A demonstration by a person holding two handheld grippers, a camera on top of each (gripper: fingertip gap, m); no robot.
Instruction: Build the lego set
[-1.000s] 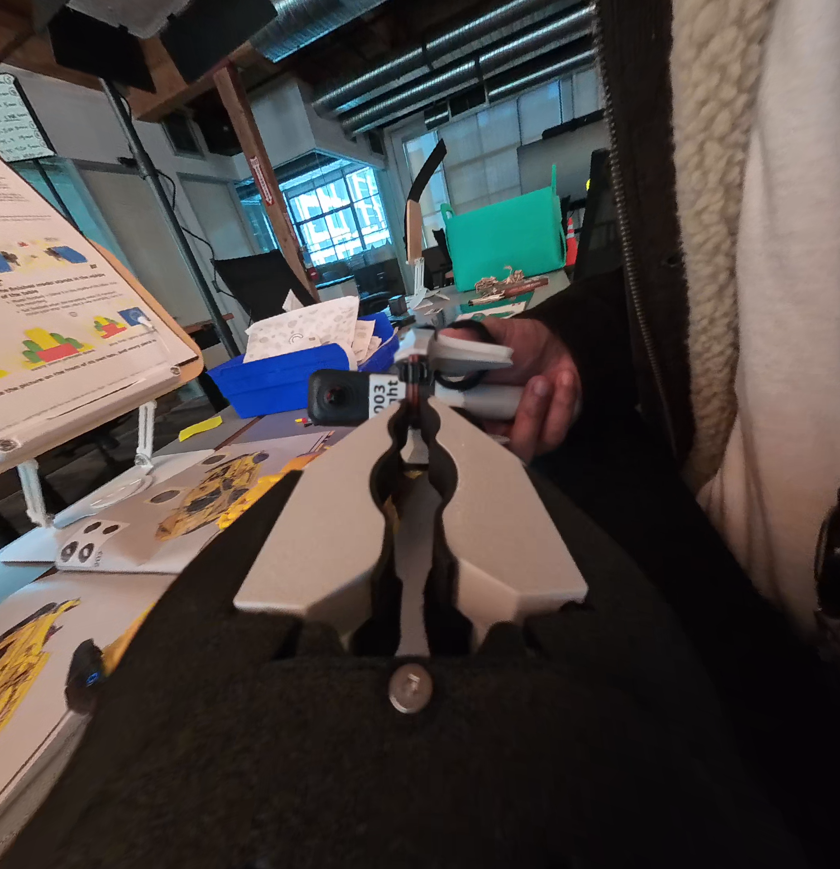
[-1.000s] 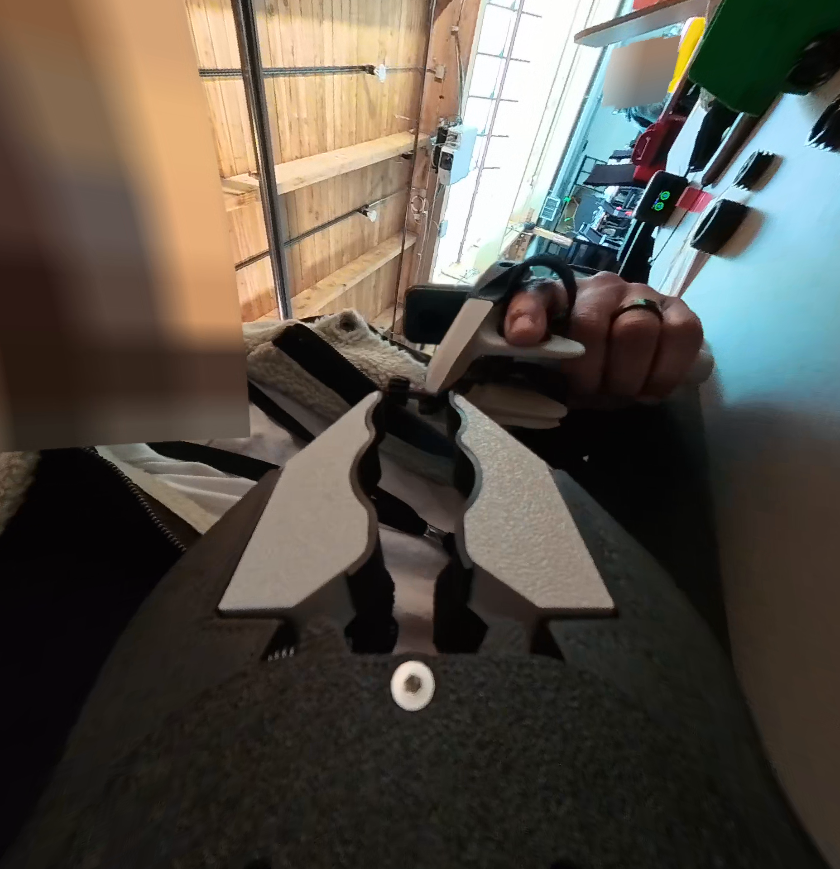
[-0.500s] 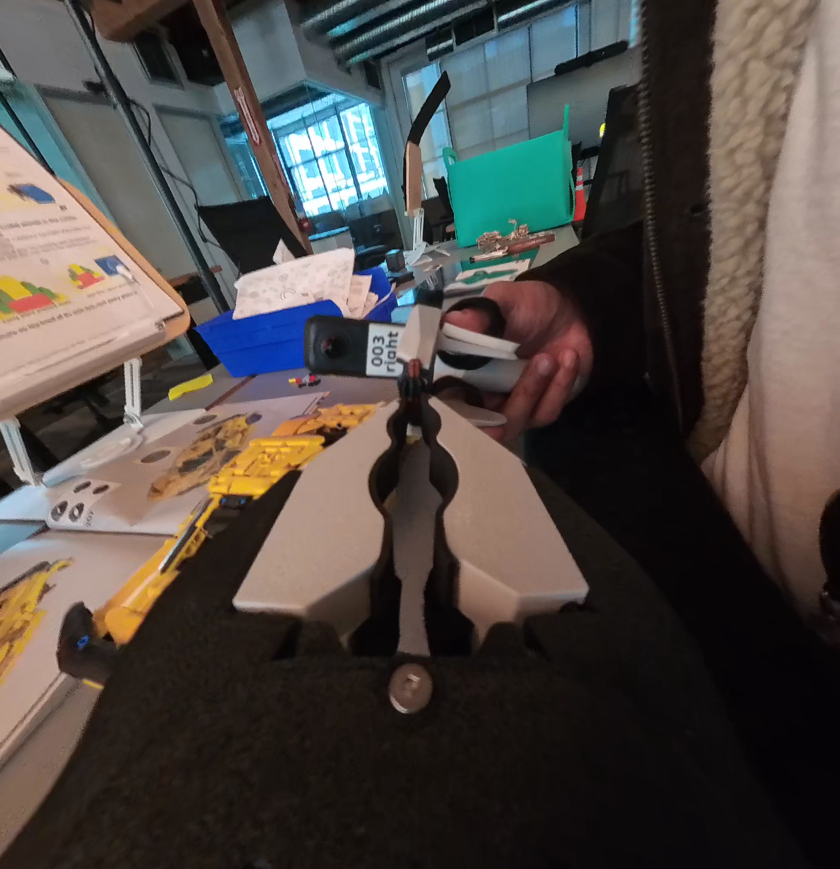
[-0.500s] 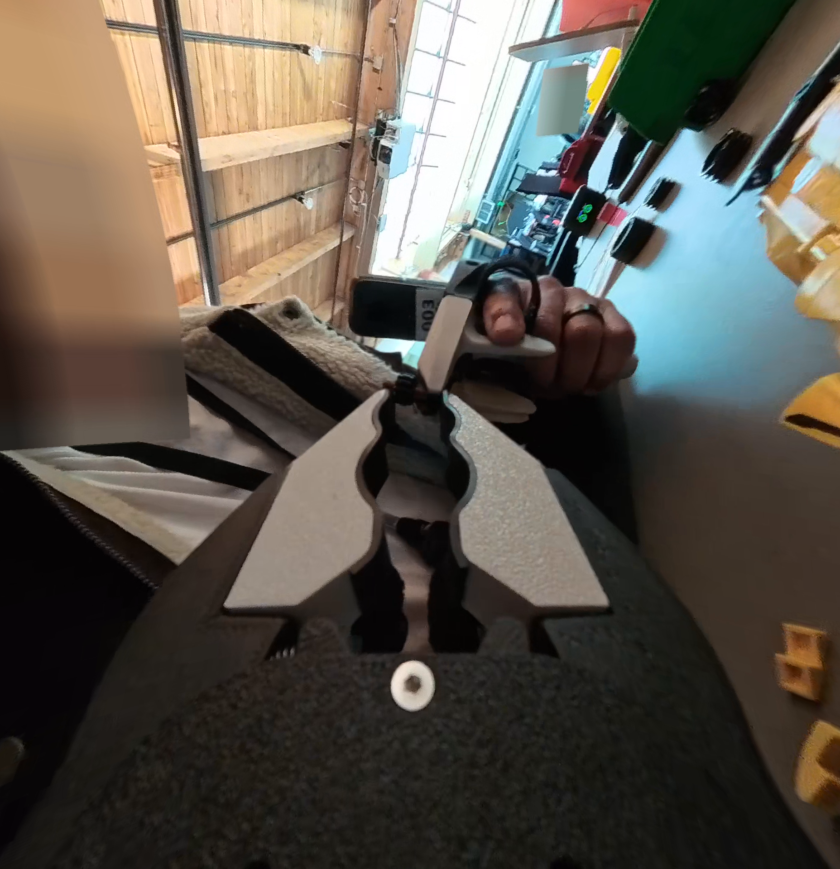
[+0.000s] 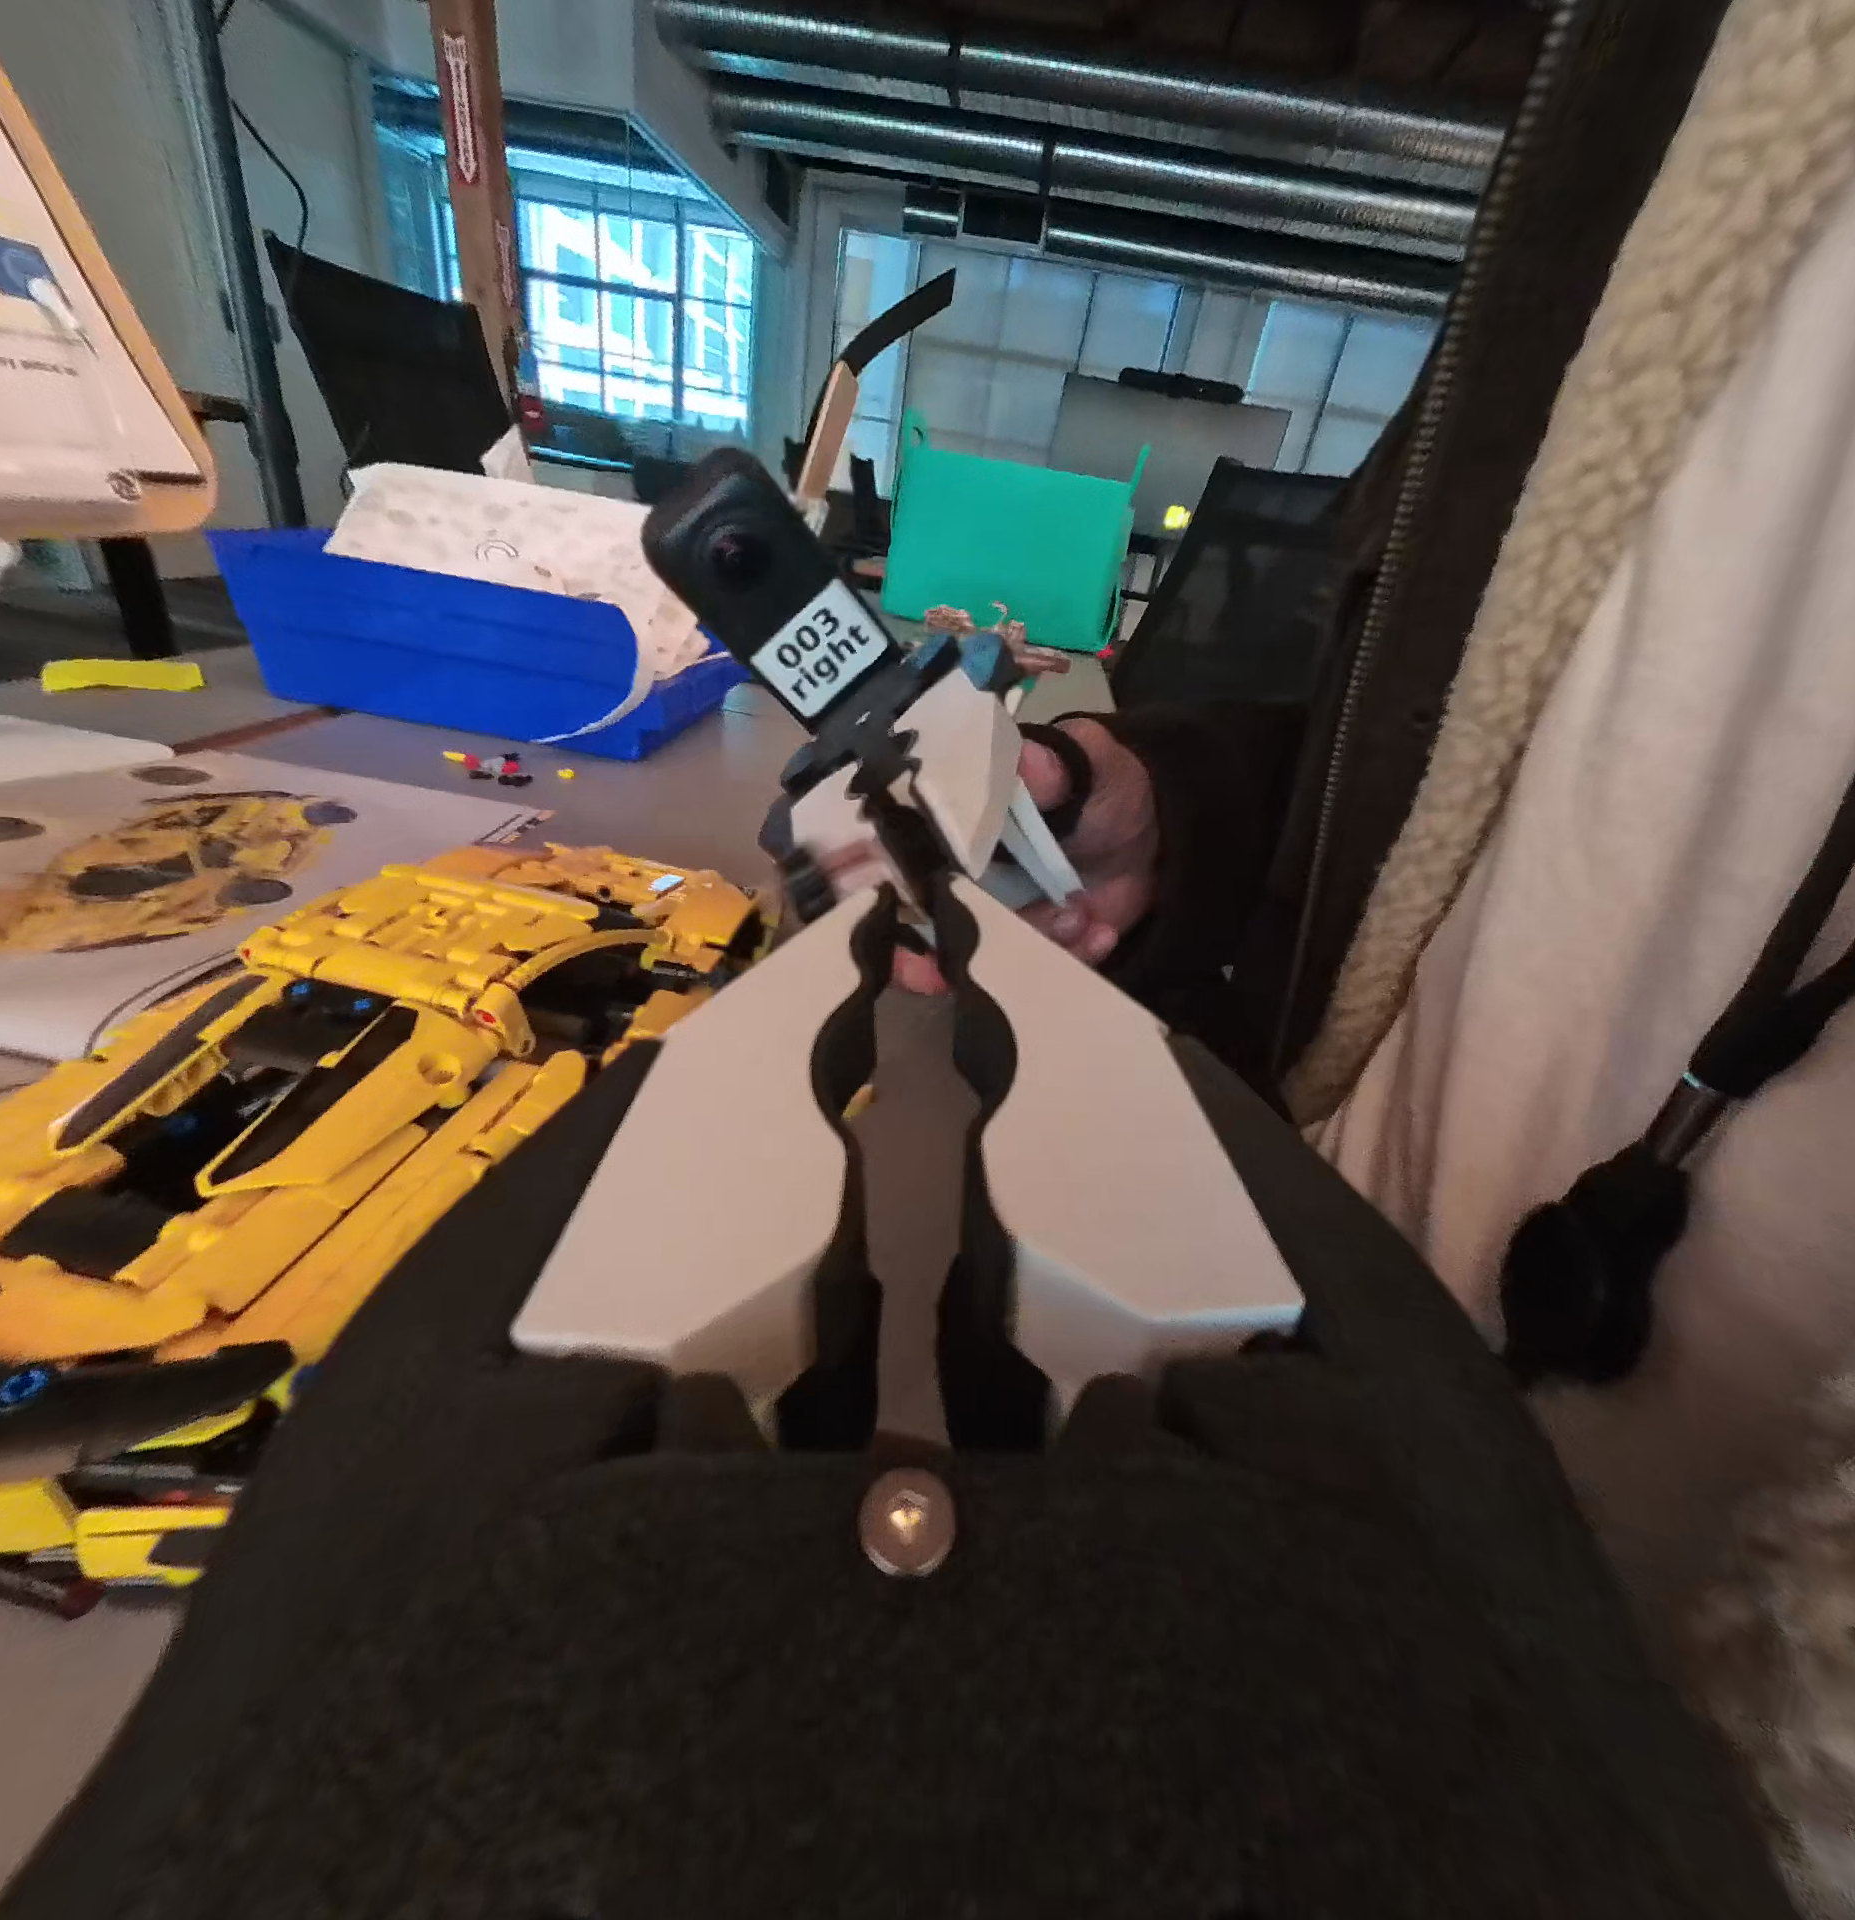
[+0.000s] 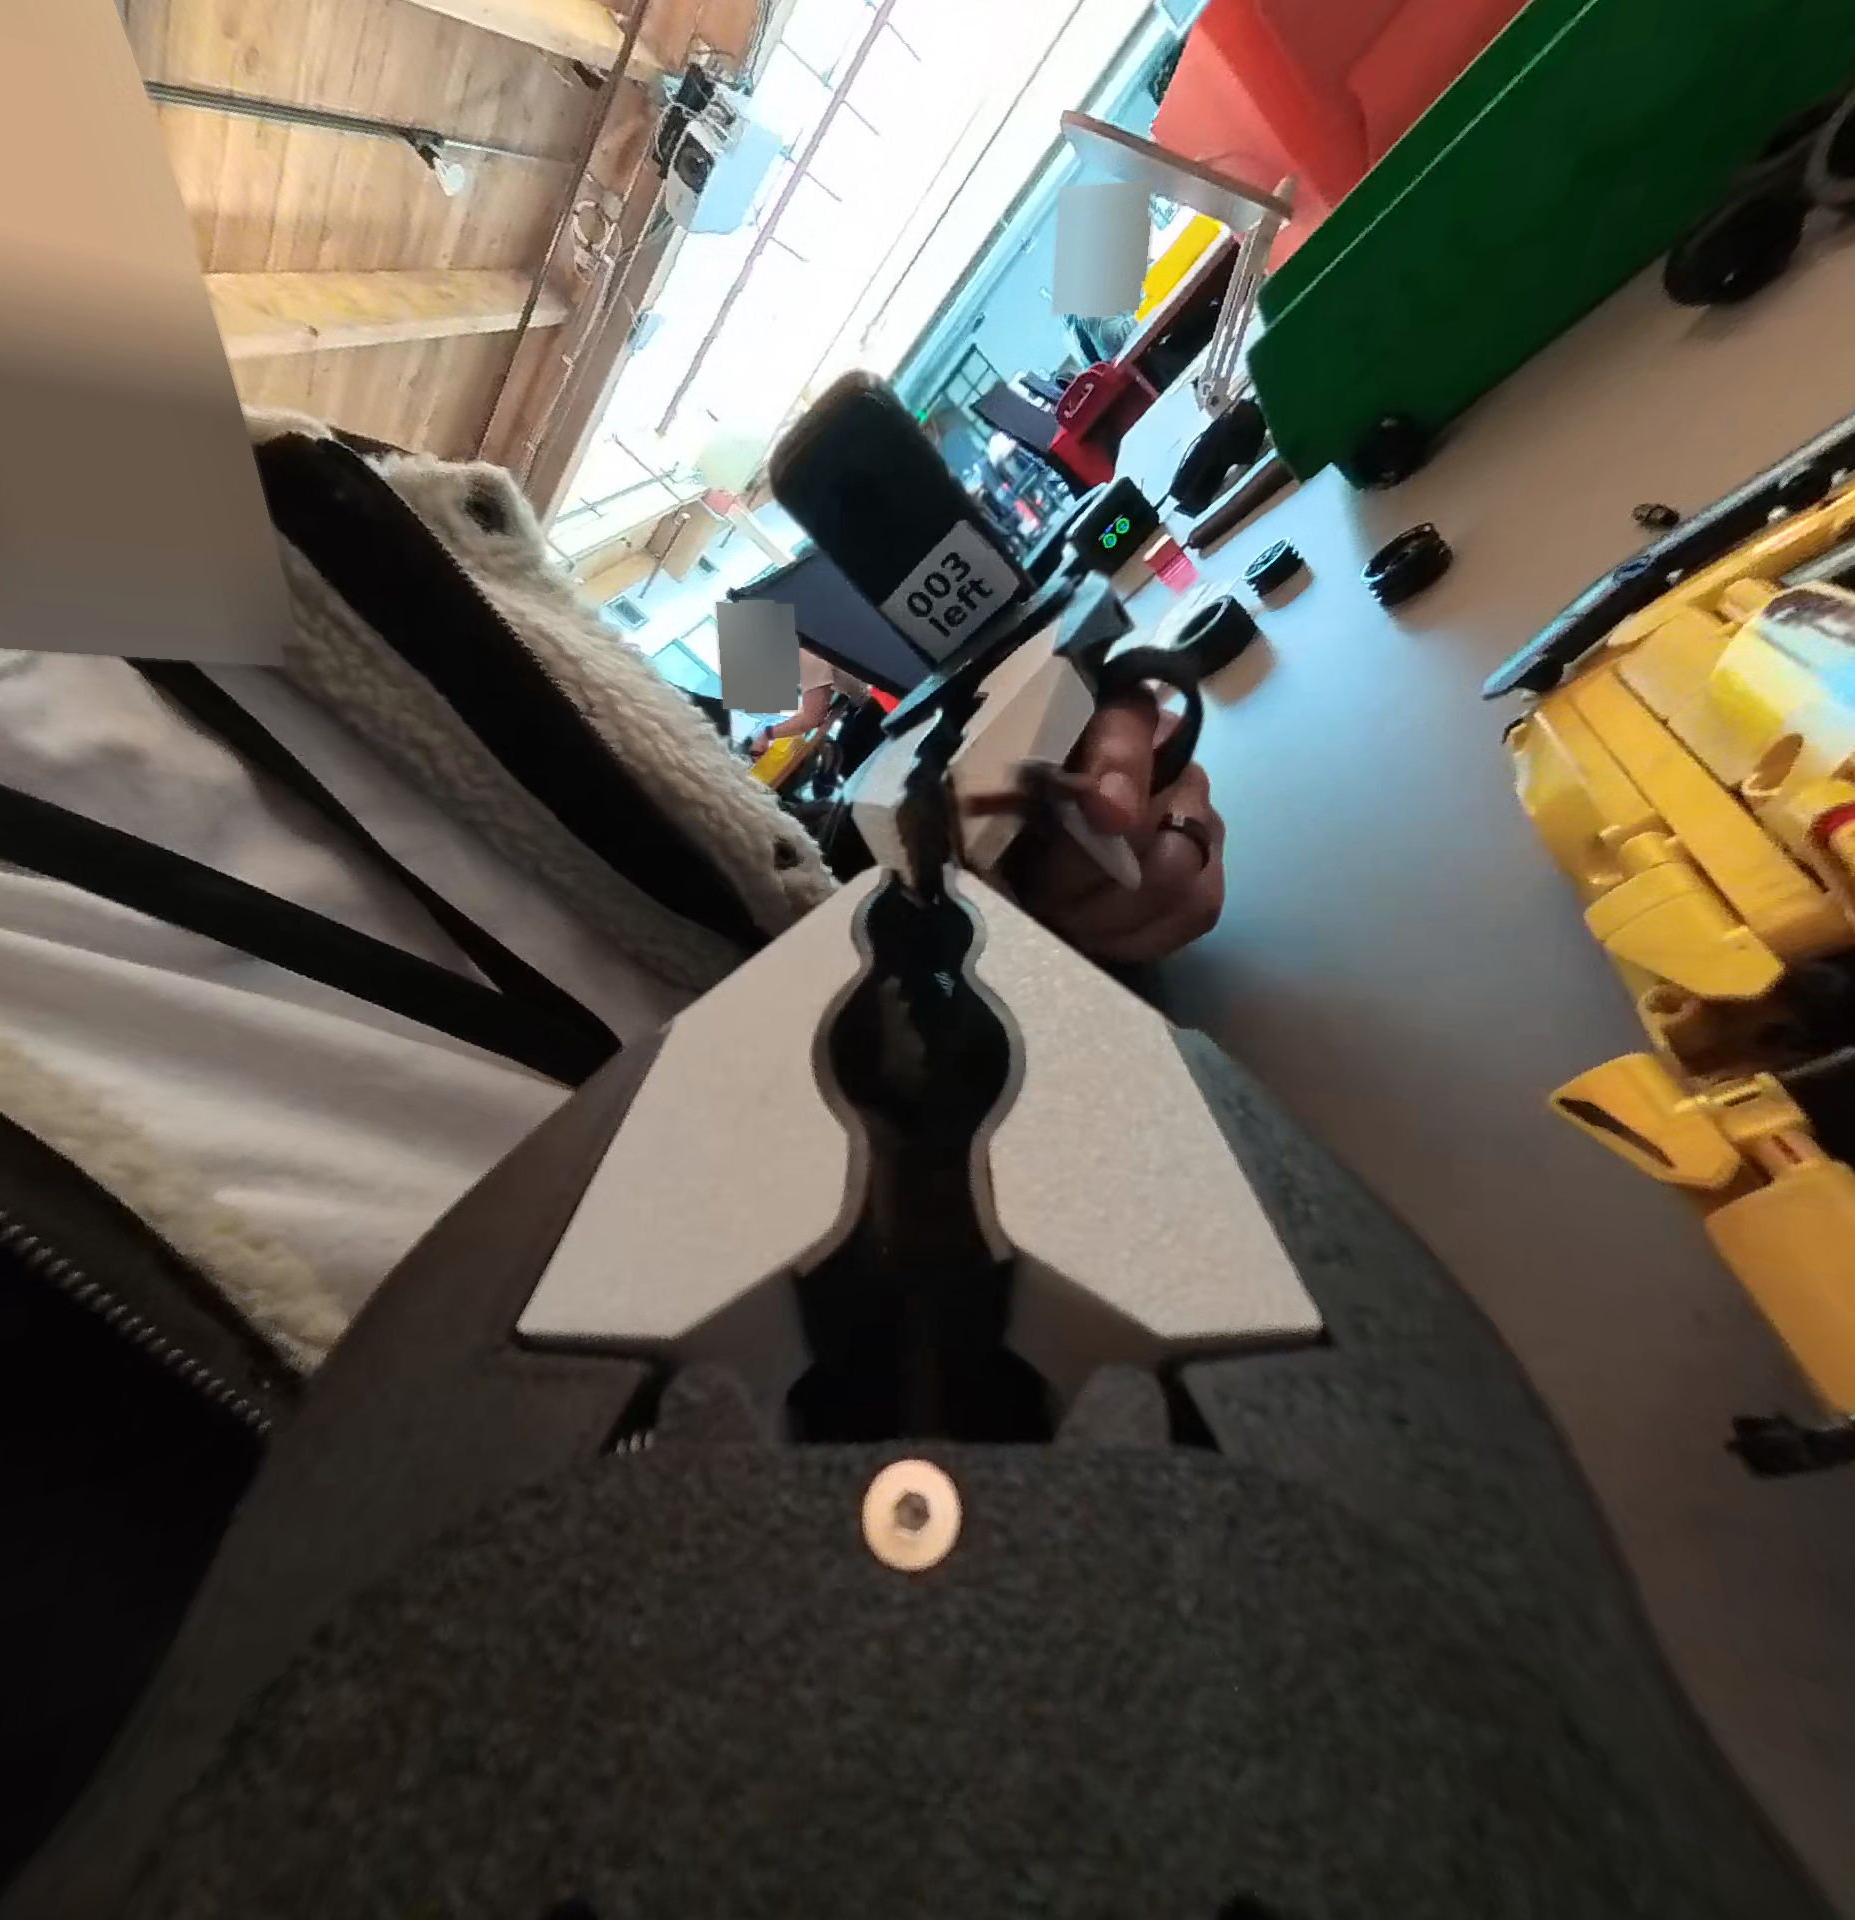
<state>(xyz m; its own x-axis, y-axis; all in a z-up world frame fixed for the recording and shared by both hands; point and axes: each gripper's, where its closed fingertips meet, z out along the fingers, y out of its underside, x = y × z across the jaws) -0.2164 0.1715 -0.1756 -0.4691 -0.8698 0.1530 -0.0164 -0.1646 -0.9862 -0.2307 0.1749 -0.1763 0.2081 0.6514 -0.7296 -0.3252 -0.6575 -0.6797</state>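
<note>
My two grippers meet tip to tip above the table's near edge, in front of the person's jacket. My left gripper [image 5: 910, 914] has its fingers nearly together on a small black lego piece at the tips. It also shows in the right wrist view [image 6: 918, 847]. My right gripper [image 6: 918, 899] is closed on the same small black piece [image 6: 921, 920], which fills the gap between its pads. It also shows in the left wrist view [image 5: 892, 862]. The partly built yellow lego car [image 5: 362, 1039] lies on the table to the left; in the right wrist view it [image 6: 1681, 831] is at the right.
A blue bin [image 5: 435, 644] with paper bags stands behind the car, with small loose pieces [image 5: 492, 764] in front of it. An instruction sheet [image 5: 175, 852] lies under the car and a board on a stand [image 5: 50, 364] is far left. Black tyres [image 6: 1406, 561] and a green bin [image 6: 1525, 239] lie farther off. My two grippers' fingertips are within a few centimetres of each other.
My right gripper's fingers have closed from wide apart onto the small black piece at my left gripper's tips. Both grippers have tilted down towards the table, bringing the yellow car into view.
</note>
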